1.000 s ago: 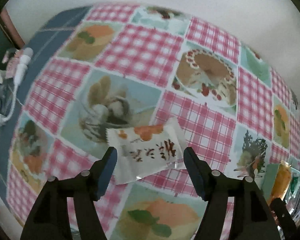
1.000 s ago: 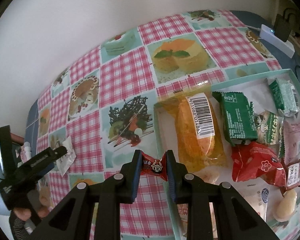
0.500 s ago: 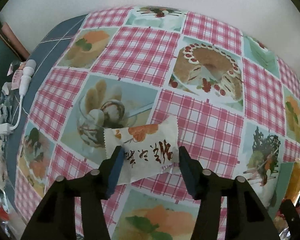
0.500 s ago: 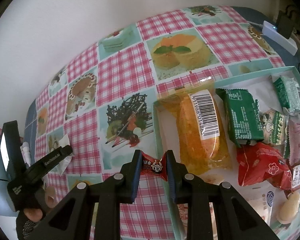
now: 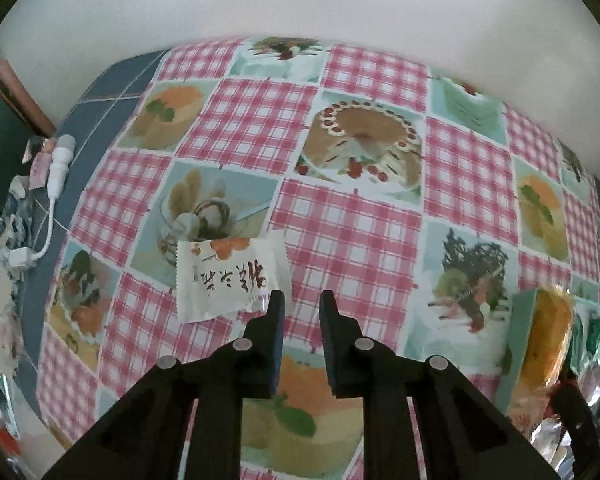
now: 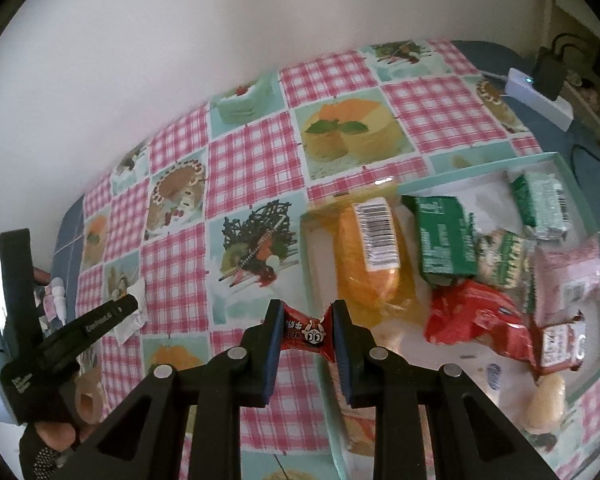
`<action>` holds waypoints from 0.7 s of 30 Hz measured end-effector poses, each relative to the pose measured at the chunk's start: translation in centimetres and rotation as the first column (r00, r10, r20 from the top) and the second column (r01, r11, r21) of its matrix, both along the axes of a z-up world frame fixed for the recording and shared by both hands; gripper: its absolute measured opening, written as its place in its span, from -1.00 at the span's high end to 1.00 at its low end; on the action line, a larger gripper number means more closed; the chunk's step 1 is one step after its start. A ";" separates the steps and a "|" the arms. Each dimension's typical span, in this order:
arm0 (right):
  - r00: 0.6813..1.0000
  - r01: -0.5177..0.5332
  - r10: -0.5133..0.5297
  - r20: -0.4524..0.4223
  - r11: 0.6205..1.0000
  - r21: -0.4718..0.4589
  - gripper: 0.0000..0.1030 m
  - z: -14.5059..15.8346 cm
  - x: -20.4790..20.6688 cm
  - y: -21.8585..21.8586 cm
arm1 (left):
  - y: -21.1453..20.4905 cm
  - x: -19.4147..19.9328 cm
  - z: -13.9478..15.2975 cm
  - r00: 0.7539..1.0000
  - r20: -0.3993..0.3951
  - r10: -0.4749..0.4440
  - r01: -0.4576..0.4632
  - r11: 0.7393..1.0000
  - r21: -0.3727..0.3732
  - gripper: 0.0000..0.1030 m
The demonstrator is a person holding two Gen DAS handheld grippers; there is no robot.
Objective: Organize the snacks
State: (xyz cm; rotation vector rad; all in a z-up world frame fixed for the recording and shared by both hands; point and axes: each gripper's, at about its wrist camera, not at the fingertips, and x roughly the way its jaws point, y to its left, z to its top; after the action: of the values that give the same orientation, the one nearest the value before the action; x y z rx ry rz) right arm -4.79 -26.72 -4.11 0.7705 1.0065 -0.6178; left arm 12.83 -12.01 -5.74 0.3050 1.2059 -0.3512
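A white snack packet (image 5: 228, 278) with dark lettering lies on the checked tablecloth. My left gripper (image 5: 302, 300) is nearly shut and holds nothing; its left fingertip (image 5: 276, 304) touches the packet's right corner. The packet also shows small in the right wrist view (image 6: 132, 312), by the left gripper (image 6: 112, 312). My right gripper (image 6: 306, 320) is shut on a small red candy (image 6: 308, 332), held above the left edge of a mint-green tray (image 6: 480, 164) of snacks.
The tray holds an orange cake packet (image 6: 372, 256), green packets (image 6: 444, 236), a red packet (image 6: 480, 324) and a pink one (image 6: 568, 276). A white power strip (image 6: 540, 96) with a black plug lies far right. A white cable (image 5: 56, 176) lies at the table's left edge.
My left gripper has closed to a narrow gap and shifted right, so the white packet now lies left of the fingers instead of between them. The right gripper still holds the red candy.
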 end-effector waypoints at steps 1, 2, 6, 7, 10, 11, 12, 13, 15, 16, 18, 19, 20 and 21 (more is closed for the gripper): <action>1.000 0.002 -0.002 0.000 1.000 -0.002 0.50 0.1 -0.4 0.0 | 0.3 0.2 -0.1 1.000 0.001 -0.002 0.002 1.000 0.003 0.65; 1.000 0.005 -0.005 0.001 1.000 -0.004 0.50 0.3 -0.8 0.0 | 0.7 0.0 0.1 1.000 -0.002 -0.001 0.001 1.000 -0.002 0.65; 1.000 0.026 -0.027 0.015 1.000 0.011 0.50 0.5 -2.2 -0.4 | 3.8 1.7 0.5 0.998 -0.031 0.053 -0.055 0.996 -0.065 0.02; 0.999 0.030 -0.030 0.020 0.999 0.015 0.50 0.6 -2.4 -0.5 | 4.8 2.5 0.4 0.996 -0.027 0.082 -0.084 0.994 -0.071 -0.30; 0.998 0.039 -0.040 0.041 0.999 0.034 0.50 0.5 -2.5 -0.9 | 7.2 4.3 0.2 0.987 -0.036 0.156 -0.159 0.983 -0.092 -0.35; 0.998 0.041 -0.043 0.047 0.998 0.043 0.50 0.4 -2.4 -1.0 | 7.8 5.0 -0.1 0.983 -0.044 0.176 -0.180 0.979 -0.100 -0.36; 0.998 0.042 -0.045 0.054 0.998 0.052 0.50 0.3 -2.2 -1.1 | 8.1 5.4 -0.4 0.982 -0.046 0.185 -0.189 0.976 -0.104 -0.36; 0.997 0.039 -0.042 0.058 0.997 0.059 0.50 0.1 -1.9 -1.1 | 8.1 5.7 -0.6 0.981 -0.048 0.190 -0.194 0.975 -0.106 -0.42; 0.997 0.029 -0.034 0.064 0.997 0.067 0.50 -0.1 -1.3 -1.0 | 7.8 6.2 -1.3 0.982 -0.055 0.181 -0.186 0.977 -0.106 -0.55; 0.997 0.026 -0.030 0.065 0.997 0.069 0.50 -0.2 -1.0 -1.0 | 7.4 6.3 -1.7 0.985 -0.059 0.165 -0.170 0.980 -0.106 -0.58; 0.997 0.021 -0.026 0.066 0.997 0.074 0.50 -0.4 -0.5 -1.1 | 6.7 6.6 -2.4 0.988 -0.055 0.141 -0.146 0.984 -0.097 -0.68; 0.998 0.020 -0.025 0.066 0.997 0.076 0.50 -0.6 -0.3 -1.1 | 6.2 6.7 -2.9 0.990 -0.051 0.131 -0.135 0.987 -0.083 -0.74; 0.998 0.020 -0.026 0.065 0.997 0.079 0.50 -0.8 -0.2 -1.2 | 5.9 6.8 -3.3 0.991 -0.050 0.125 -0.128 0.989 -0.073 -0.74; 0.998 0.023 -0.028 0.063 0.996 0.082 0.50 -0.9 -0.1 -1.2 | 5.7 7.0 -3.9 0.991 -0.051 0.122 -0.125 0.990 -0.058 -0.74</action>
State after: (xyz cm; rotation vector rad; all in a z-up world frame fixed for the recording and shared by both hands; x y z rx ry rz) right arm -4.88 -27.95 -5.05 0.8710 0.9685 -0.5729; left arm 19.79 -6.32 -9.64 0.1688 1.2521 -0.2887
